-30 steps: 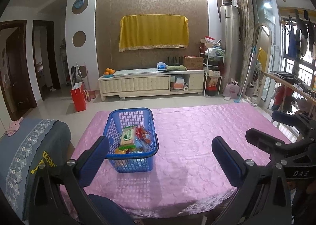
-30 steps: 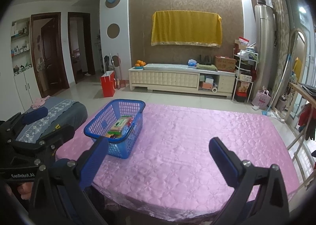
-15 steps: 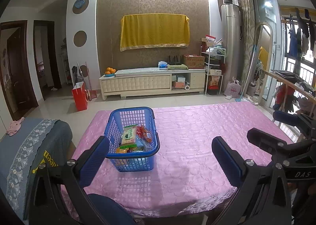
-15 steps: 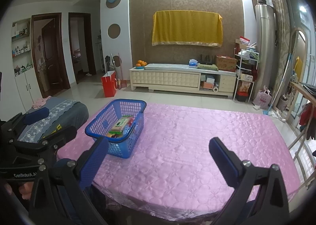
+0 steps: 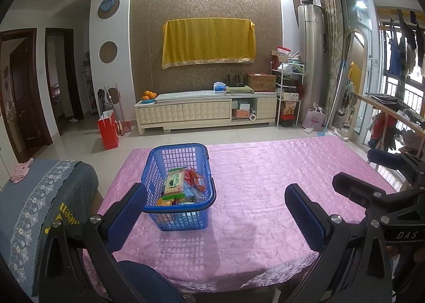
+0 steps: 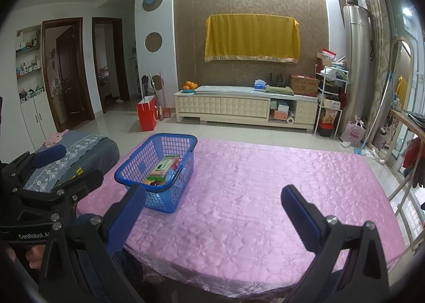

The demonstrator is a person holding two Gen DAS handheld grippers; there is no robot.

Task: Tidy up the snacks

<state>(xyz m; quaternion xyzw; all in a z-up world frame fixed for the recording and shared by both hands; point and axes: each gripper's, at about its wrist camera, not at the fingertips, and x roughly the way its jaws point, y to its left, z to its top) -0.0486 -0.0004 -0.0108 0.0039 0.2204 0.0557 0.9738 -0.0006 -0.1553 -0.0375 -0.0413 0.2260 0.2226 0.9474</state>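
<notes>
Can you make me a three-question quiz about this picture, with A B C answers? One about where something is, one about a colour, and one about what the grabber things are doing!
1. Where are the snacks?
A. Spread over the tablecloth
B. Inside the basket
C. On the floor

2. What colour is the basket?
A. Blue
B. Red
C. Green

3. What are the left gripper and right gripper doing?
A. Both squeezing a snack
B. One is lifting the basket
C. Both have open jaws and hold nothing

Answers:
1. B, the packets all lie within the basket's walls, and the pink tablecloth around it is bare.
2. A, its mesh sides and rim are blue in both views.
3. C, each pair of jaws stands wide apart with only tablecloth showing between them, short of the basket.
</notes>
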